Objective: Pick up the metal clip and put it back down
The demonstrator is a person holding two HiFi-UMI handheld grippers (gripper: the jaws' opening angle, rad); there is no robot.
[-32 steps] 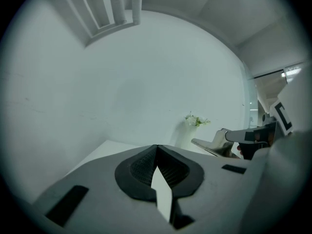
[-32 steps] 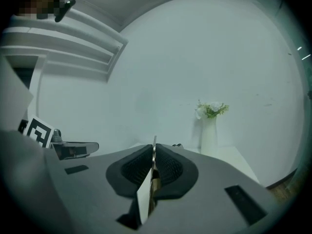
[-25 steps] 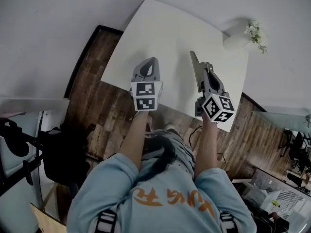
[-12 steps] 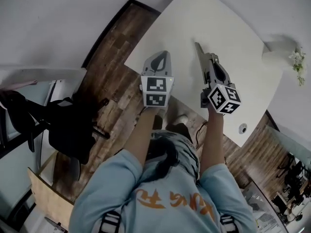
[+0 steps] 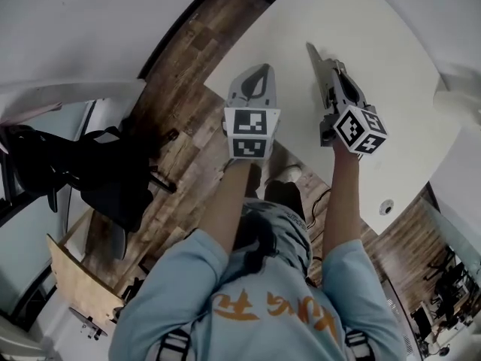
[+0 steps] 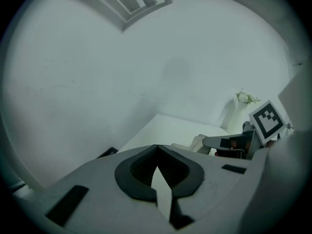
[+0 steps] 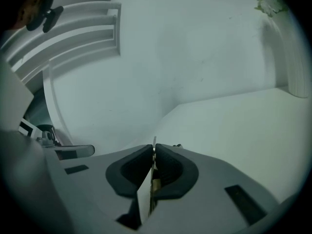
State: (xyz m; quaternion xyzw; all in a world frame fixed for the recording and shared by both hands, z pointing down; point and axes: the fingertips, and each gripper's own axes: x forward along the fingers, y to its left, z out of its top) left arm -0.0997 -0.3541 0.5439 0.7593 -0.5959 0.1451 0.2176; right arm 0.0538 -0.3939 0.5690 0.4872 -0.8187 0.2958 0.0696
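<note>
My right gripper [image 5: 310,50] is held over the white table [image 5: 376,43], shut on the metal clip [image 7: 154,144]. The clip shows as a thin metal edge pinched between the dark pads, with a brassy part lower in the gap. My left gripper [image 5: 260,68] hovers over the table's near-left edge, beside the right one. Its jaws [image 6: 156,147] meet at the tips with nothing between them. In the left gripper view the right gripper [image 6: 222,143] stands to the right. In the right gripper view the left gripper [image 7: 73,151] is at the far left.
A white vase with small flowers [image 6: 243,104] stands at the table's far side, also at the right edge [image 7: 292,57] of the right gripper view. A small round white thing [image 5: 385,207] lies on the near right of the table. A black chair [image 5: 98,175] stands on the wooden floor to the left.
The head view has swung, so the table and both grippers sit higher and further right in the picture and the vase has slid to the edge. Both grippers keep their jaws as before.
</note>
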